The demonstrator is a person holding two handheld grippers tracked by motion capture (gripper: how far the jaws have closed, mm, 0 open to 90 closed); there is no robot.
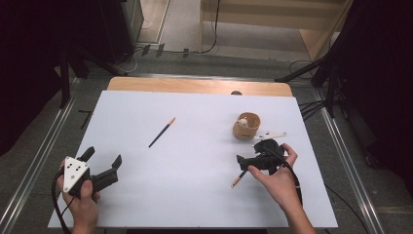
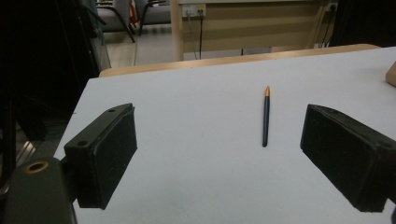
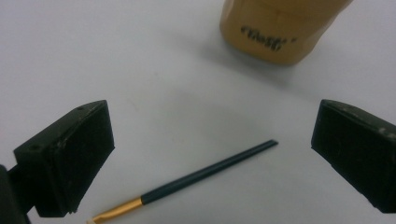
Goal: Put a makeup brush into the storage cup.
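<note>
Two thin dark brushes with orange-gold ends lie on the white table (image 1: 195,195). One brush (image 1: 161,132) rests left of centre; in the left gripper view that brush (image 2: 265,116) lies ahead of the jaws. My left gripper (image 1: 102,157) (image 2: 219,126) is open at the near left, holding nothing. The other brush (image 1: 238,179) (image 3: 205,175) lies flat under my right gripper (image 1: 246,165) (image 3: 215,130). This gripper is open, its jaws standing either side of the brush and clear of it. A tan cup (image 1: 247,126) (image 3: 280,28) stands upright just beyond.
Something small and pale sits inside the tan cup. A strip of bare wood (image 1: 195,85) shows at the table's far edge. Cables and dark stands (image 1: 331,73) line the floor on both sides.
</note>
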